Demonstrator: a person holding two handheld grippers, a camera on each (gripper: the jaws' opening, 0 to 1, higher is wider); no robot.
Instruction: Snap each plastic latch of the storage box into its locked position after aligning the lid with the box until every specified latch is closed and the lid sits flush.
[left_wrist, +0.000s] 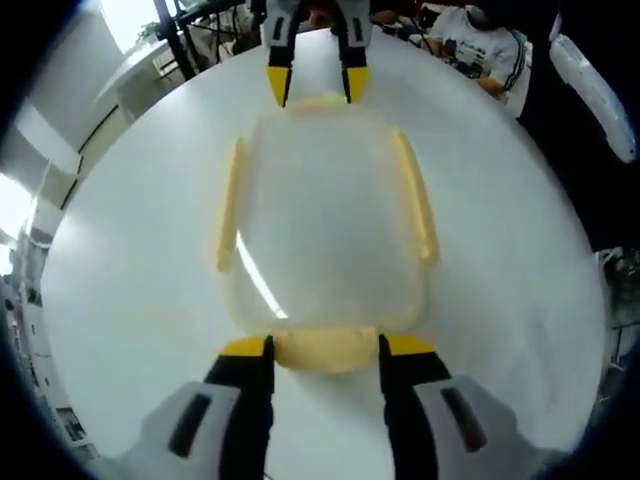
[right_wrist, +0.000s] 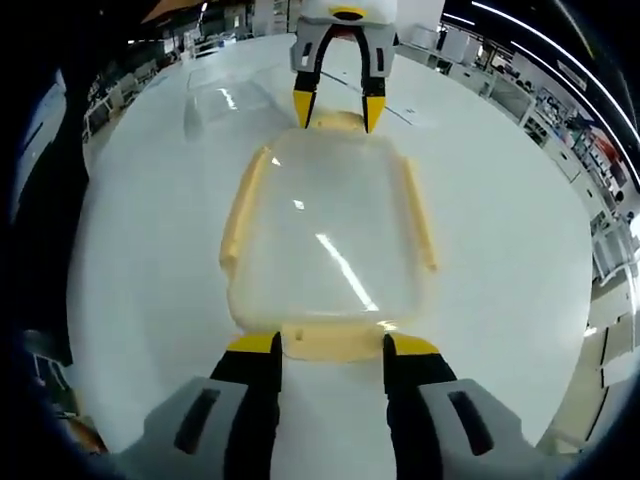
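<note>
A clear storage box (left_wrist: 325, 215) (right_wrist: 330, 235) with its lid on lies on the round white table (left_wrist: 130, 300) (right_wrist: 500, 250). Pale yellow latches run along both long sides (left_wrist: 228, 205) (left_wrist: 415, 195) (right_wrist: 240, 215) (right_wrist: 418, 210). My left gripper (left_wrist: 327, 348) is open, and the box's near end latch (left_wrist: 325, 352) lies between its yellow fingertips. At the opposite end my right gripper (right_wrist: 332, 345) is open around the other end latch (right_wrist: 332, 340). Each gripper shows across the box in the other's view, the right gripper (left_wrist: 315, 85) and the left gripper (right_wrist: 338, 112).
A second clear plastic container (right_wrist: 225, 100) sits on the table beyond the box. A person in a white shirt (left_wrist: 480, 50) sits at the table's far edge. Black frame legs (left_wrist: 185, 45) stand past the rim. Desks and shelves (right_wrist: 560, 110) line the room.
</note>
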